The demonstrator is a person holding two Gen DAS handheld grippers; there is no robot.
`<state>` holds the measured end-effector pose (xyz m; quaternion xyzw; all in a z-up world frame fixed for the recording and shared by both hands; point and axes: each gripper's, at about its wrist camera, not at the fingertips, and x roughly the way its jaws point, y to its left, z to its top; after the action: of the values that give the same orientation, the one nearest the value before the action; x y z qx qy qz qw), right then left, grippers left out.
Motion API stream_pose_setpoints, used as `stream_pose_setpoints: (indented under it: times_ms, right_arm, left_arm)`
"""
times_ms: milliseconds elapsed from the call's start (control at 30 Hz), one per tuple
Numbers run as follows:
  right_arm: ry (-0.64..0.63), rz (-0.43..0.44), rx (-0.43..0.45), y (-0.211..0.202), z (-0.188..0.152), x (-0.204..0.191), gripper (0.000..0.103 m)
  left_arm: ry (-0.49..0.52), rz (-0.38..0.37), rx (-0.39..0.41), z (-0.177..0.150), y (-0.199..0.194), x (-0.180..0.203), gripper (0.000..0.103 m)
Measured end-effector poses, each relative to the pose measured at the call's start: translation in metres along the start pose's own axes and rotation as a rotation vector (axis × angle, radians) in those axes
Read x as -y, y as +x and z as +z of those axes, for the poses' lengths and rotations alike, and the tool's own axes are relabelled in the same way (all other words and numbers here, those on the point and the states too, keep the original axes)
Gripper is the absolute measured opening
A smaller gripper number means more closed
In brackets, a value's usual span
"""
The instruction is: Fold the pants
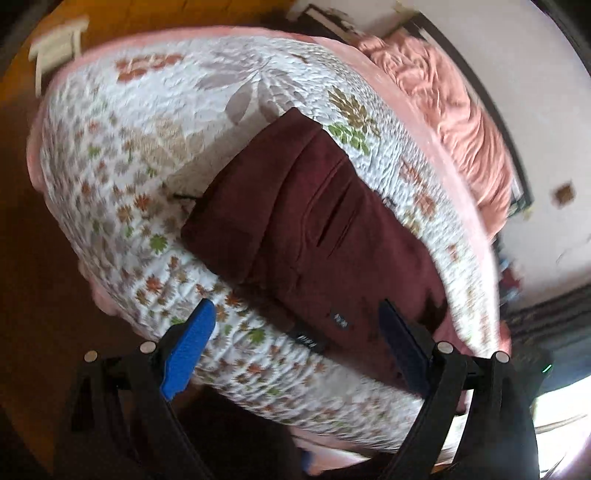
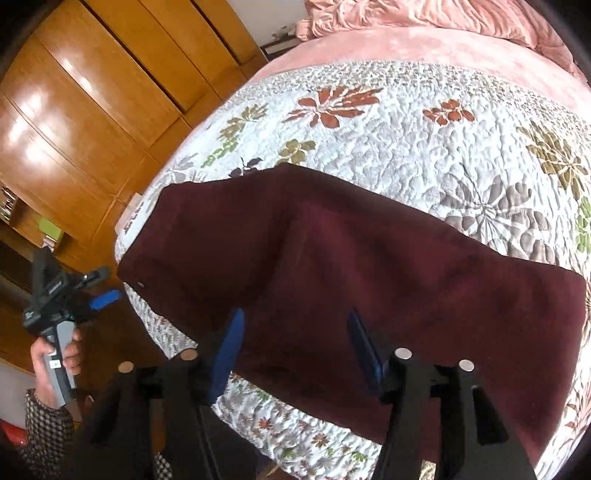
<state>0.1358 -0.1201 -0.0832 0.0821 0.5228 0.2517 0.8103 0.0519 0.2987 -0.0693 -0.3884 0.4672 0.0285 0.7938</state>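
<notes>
Dark maroon pants (image 1: 314, 229) lie folded flat on a floral quilted bed (image 1: 147, 147), near its front edge. In the left wrist view my left gripper (image 1: 299, 314) is open and empty, its blue fingers (image 1: 188, 350) spread above the bed edge and the pants' near end with small labels. In the right wrist view the pants (image 2: 351, 266) spread across the quilt (image 2: 406, 129). My right gripper (image 2: 295, 325) is open and empty, held just above the pants' near edge. The left gripper (image 2: 96, 291) shows at the left, held in a hand off the bed.
A wooden wardrobe (image 2: 81, 110) stands to the left of the bed. A crumpled pink blanket (image 1: 454, 107) lies at the head of the bed, also in the right wrist view (image 2: 406, 14). A white stool (image 1: 55, 51) stands on the floor beyond the bed.
</notes>
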Motion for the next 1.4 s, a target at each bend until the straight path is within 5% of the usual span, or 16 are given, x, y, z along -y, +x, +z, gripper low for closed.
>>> stream_pose_setpoints:
  times_ms: [333,500,800,933,1033,1167,1233,1300,1400]
  right_arm:
    - [0.035,-0.011,-0.045,0.019,-0.008,0.013,0.058]
    - [0.077,0.004,-0.054,0.026,-0.014,0.025,0.058]
    - [0.078,0.017,-0.047,0.029,-0.017,0.029,0.057]
    - [0.074,0.013,-0.044,0.029,-0.017,0.028,0.058]
    - [0.067,0.015,-0.044,0.029,-0.018,0.028,0.058]
    - [0.063,0.021,-0.046,0.03,-0.018,0.029,0.058]
    - [0.069,0.027,-0.043,0.031,-0.018,0.03,0.059]
    - [0.073,0.034,-0.039,0.031,-0.018,0.031,0.06]
    - [0.058,0.033,-0.038,0.031,-0.019,0.03,0.06]
  left_arm:
    - [-0.168,-0.154,-0.075,0.007,0.035,-0.015,0.083]
    - [-0.246,-0.162,-0.114,0.006,0.06,-0.024,0.083]
    - [-0.194,-0.34,-0.006,0.013,0.049,-0.001,0.06]
    - [-0.295,-0.2,-0.058,0.021,0.08,-0.018,0.06]
    - [-0.35,-0.249,-0.033,0.024,0.089,-0.025,0.06]
    - [-0.237,-0.308,0.03,0.029,0.076,0.004,0.034]
    - [-0.241,-0.289,0.021,0.032,0.08,0.004,0.035]
    - [-0.286,-0.242,-0.024,0.034,0.094,-0.004,0.048]
    - [-0.351,-0.243,-0.031,0.032,0.103,-0.016,0.04]
